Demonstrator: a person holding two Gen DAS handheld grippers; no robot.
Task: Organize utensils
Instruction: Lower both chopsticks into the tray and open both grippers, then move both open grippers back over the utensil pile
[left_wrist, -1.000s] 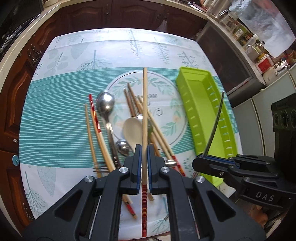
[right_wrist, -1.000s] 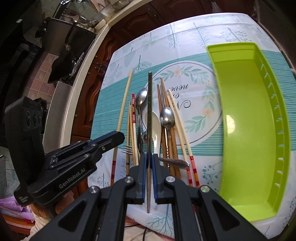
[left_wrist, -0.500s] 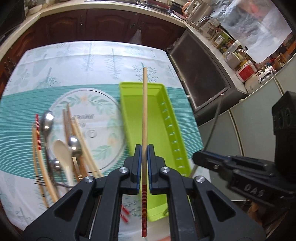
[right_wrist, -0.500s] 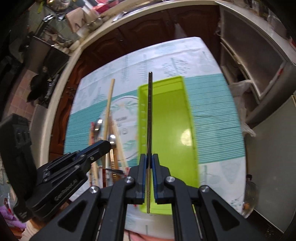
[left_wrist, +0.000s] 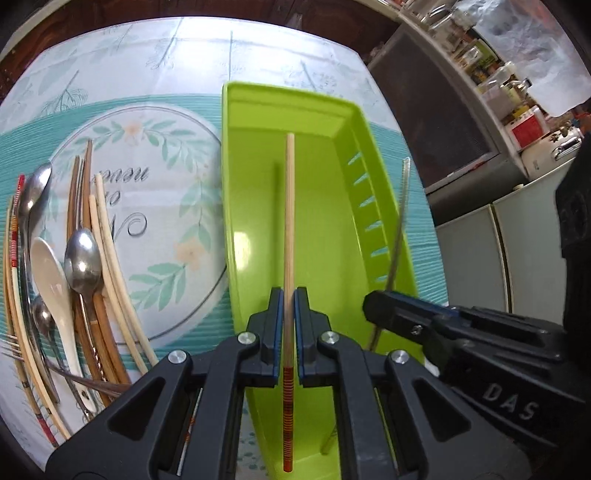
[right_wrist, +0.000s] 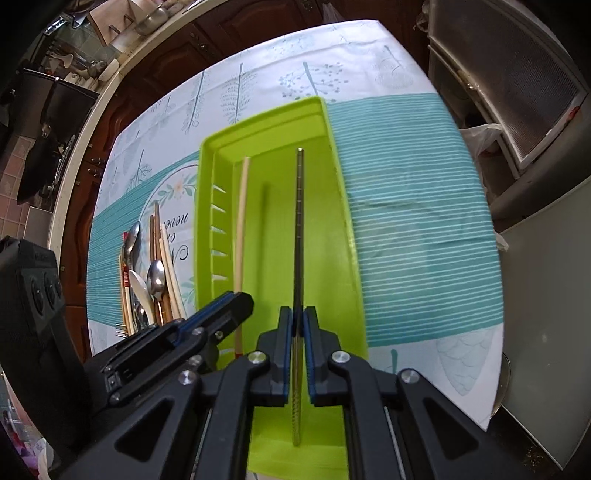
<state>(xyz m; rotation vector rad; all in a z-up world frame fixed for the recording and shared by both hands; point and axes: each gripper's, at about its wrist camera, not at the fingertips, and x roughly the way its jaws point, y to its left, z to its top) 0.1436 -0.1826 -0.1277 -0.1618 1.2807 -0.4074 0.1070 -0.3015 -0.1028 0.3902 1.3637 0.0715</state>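
Note:
My left gripper (left_wrist: 288, 295) is shut on a wooden chopstick (left_wrist: 289, 221) with a red-banded end, held lengthwise over the inside of the lime green tray (left_wrist: 236, 206). My right gripper (right_wrist: 298, 314) is shut on a metal chopstick (right_wrist: 299, 229), which hangs over the same tray (right_wrist: 340, 229) to the right of the wooden one (right_wrist: 242, 221). In the left wrist view the right gripper (left_wrist: 373, 306) and its metal chopstick (left_wrist: 399, 229) stand by the tray's slotted right wall. No utensil lies on the tray floor. The other gripper (right_wrist: 236, 302) shows at lower left in the right wrist view.
Left of the tray lies a pile of utensils (left_wrist: 74, 280) on the patterned tablecloth (left_wrist: 155, 184): metal spoons, a white spoon, several chopsticks and a fork. Striped cloth (right_wrist: 413, 221) spreads right of the tray. Dark cabinets (right_wrist: 162, 70) and kitchen counters ring the table.
Both grippers have carried their chopsticks from above the utensil pile rightward to over the green tray and sunk closer to it. Both grips stay unchanged.

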